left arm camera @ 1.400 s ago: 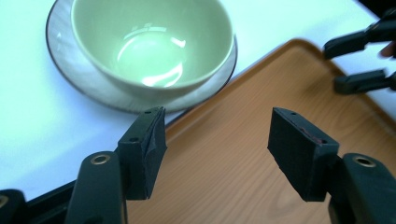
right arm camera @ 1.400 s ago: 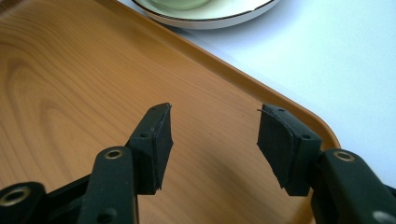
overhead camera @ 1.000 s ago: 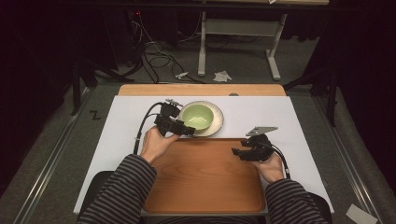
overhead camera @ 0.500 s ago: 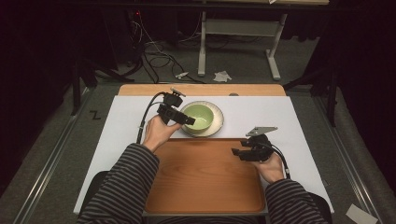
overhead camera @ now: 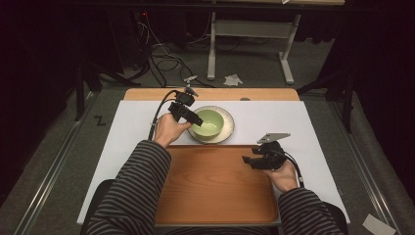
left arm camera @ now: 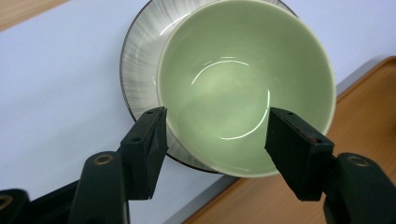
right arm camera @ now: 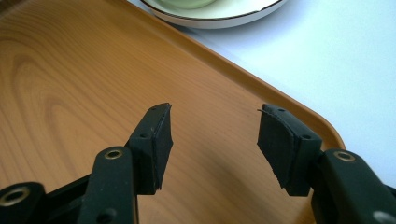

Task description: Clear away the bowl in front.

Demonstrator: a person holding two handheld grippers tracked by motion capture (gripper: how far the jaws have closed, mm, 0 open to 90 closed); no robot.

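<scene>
Pale green and glossy, the bowl sits on a white plate with a dark rim, a little above the middle of the high view, on the white sheet that covers the table. In the left gripper view the bowl takes up the upper centre, with the ribbed plate showing past its left side and light glinting in its empty hollow.

The left gripper hangs over the bowl's left edge in the high view, tilted down and to the right. Its jaws are spread wide; in its own view they frame the bowl's near rim, one at the lower left and one at the lower right — whether either touches the rim I cannot tell. The left hand holds it from below, with the striped sleeve reaching up from the bottom of the frame at a slant and the cable looping off to the upper left.

Below the plate lies the wooden tray, its upper edge just beside the plate's rim. The right gripper hovers over the tray's right edge, pointing left, gripped by the right hand. Its jaws stand apart with nothing between them — in the right gripper view only tray grain lies under them, the plate's edge at the top.
</scene>
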